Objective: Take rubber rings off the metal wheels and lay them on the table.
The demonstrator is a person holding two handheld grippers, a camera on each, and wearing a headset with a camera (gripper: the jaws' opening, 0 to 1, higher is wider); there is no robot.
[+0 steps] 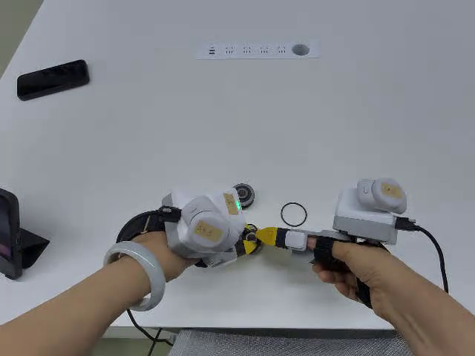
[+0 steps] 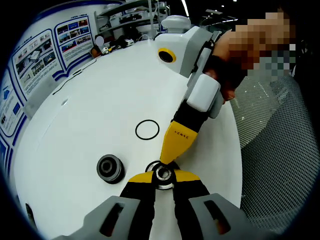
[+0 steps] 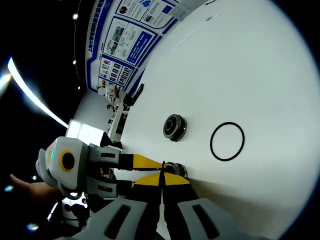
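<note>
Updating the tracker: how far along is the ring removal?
Done: one ring lies flat on the table. In hand: the left gripper clamps a wheel, and the right gripper, jaws shut, has its tip at that wheel's rim. Left: a second wheel sits apart on the table; whether a ring is on it, I cannot tell.

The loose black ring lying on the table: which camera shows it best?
The right gripper view: the ring appears largest there, whole and unobstructed on the bare table. The left gripper view shows it whole but smaller; the head view shows it smallest.
</note>
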